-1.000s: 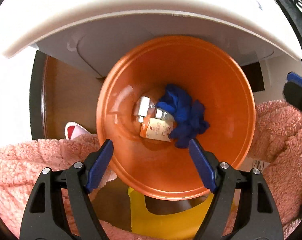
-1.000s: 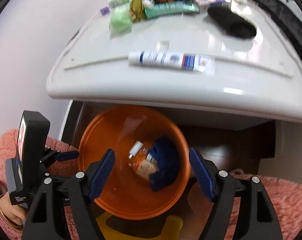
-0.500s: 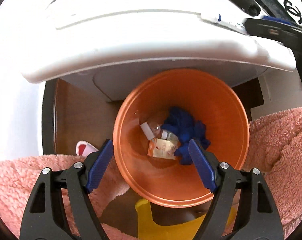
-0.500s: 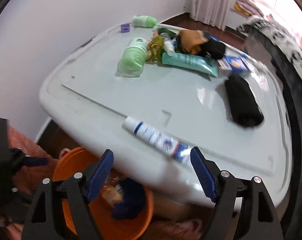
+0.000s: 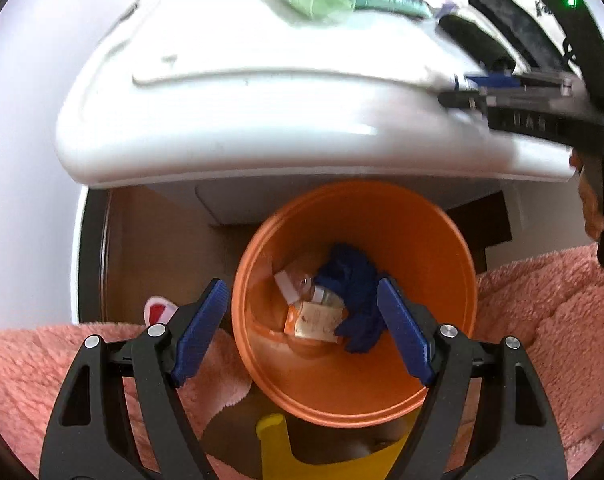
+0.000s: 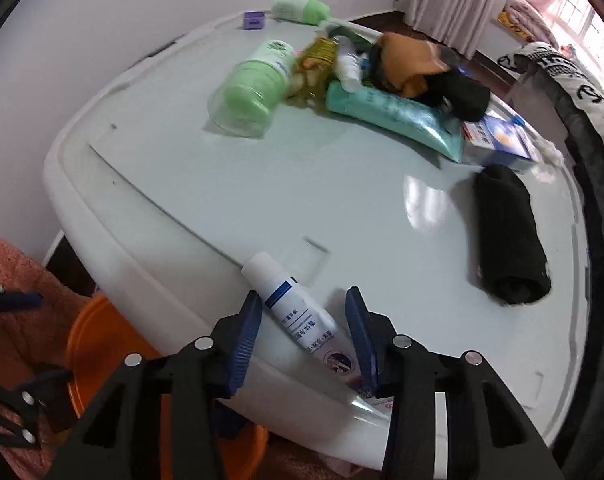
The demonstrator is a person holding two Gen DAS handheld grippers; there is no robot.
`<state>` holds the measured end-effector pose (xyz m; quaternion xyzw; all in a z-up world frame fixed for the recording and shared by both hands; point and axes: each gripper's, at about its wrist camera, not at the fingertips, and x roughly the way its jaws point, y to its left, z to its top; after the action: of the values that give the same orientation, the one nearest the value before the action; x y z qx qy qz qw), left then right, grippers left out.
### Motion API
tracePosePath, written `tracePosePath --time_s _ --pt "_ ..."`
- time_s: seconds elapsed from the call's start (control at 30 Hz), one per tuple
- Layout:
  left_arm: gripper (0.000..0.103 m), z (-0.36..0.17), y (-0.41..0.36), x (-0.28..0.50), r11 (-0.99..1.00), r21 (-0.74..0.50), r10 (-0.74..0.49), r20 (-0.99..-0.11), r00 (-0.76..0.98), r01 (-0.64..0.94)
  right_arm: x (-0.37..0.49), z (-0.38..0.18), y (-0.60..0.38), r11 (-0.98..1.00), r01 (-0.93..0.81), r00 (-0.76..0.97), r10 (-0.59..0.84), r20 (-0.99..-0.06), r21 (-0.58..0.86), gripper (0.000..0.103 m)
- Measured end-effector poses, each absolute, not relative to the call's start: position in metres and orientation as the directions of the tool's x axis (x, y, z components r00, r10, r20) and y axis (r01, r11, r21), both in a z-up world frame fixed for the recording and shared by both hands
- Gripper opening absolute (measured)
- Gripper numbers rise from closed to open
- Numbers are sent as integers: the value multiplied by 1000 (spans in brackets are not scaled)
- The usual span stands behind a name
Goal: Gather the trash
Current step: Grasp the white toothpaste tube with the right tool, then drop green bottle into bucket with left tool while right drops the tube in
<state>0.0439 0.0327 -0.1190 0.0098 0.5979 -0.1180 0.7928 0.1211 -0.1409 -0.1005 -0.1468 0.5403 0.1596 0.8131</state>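
Jaws on the right gripper (image 6: 304, 330) are partly closed around the white tube (image 6: 291, 308) with the blue label, one blue pad on each side of it, but there's still a sliver of gap on both sides so it isn't clamped yet. That tube lies flat near the front edge of the white bench (image 6: 261, 184), cap end pointing away from the camera. Left gripper (image 5: 302, 320) has its jaws spread wide with nothing between them, hanging over the orange bin (image 5: 442, 280) that sits on the floor just below the bench's front edge. Inside the bin there's a crumpled blue cloth (image 5: 354, 292) and a small orange-and-white bottle (image 5: 314, 320), touching each other at the bottom. Further back on the bench, well apart from the tube, is a rolled black cloth (image 6: 506, 236) off to the right, and at the far end a jumble: a green bottle (image 6: 257, 80) on its side, a teal tube (image 6: 398, 116), a blue-and-white box (image 6: 498, 140), plus an orange cloth (image 6: 410, 60) on top of the pile. Pink fluffy fabric (image 5: 550, 312) flanks the bin on both sides.
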Motion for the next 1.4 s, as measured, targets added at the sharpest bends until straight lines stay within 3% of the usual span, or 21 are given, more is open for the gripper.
tracePosePath --time_s 0.07,0.13,0.23,0.3,0.57,0.77,0.87,0.9,0.93,0.97,1.2,1.4 --pt "76 -112 33 47 972 -130 -182 -944 275 197 120 -99 -146 907 -416 373 100 -922 -70 42" --pt "76 -106 33 53 971 -144 -195 -938 285 192 119 -93 -153 922 -382 405 102 -909 -67 33" --pt "76 -97 35 70 974 -145 -194 -931 309 175 124 -72 -177 959 -281 472 172 -864 37 19" --pt "76 -91 35 90 976 -155 -198 -923 330 153 129 -61 -195 970 -211 516 215 -829 120 16" --pt "76 -68 9 199 973 -214 -230 -868 439 86 133 -41 -241 927 -100 594 347 -725 362 15" --pt "76 -91 -11 270 992 -122 -105 -926 364 -24 130 -37 -252 903 -98 610 387 -692 418 16" --pt "74 -110 -15 288 991 -127 -106 -949 297 -52 128 -37 -252 894 -107 611 404 -681 435 16" --pt "71 -112 -15 289 991 -114 -91 -951 297 -63 128 -37 -252 892 -109 611 408 -678 438 16" --pt "53 -111 -16 290 992 -108 -85 -945 317 -57 128 -37 -251 890 -112 611 412 -676 441 16" --pt "49 -109 -17 289 993 -110 -90 -943 319 -47 128 -37 -251 888 -115 610 416 -674 444 16" --pt "49 -88 -3 247 998 -61 -47 -915 400 -23 121 -35 -246 888 -128 611 422 -670 442 16" --pt "49 -59 13 155 995 -56 -89 -883 461 83 102 -32 -220 886 -196 580 450 -679 420 16"
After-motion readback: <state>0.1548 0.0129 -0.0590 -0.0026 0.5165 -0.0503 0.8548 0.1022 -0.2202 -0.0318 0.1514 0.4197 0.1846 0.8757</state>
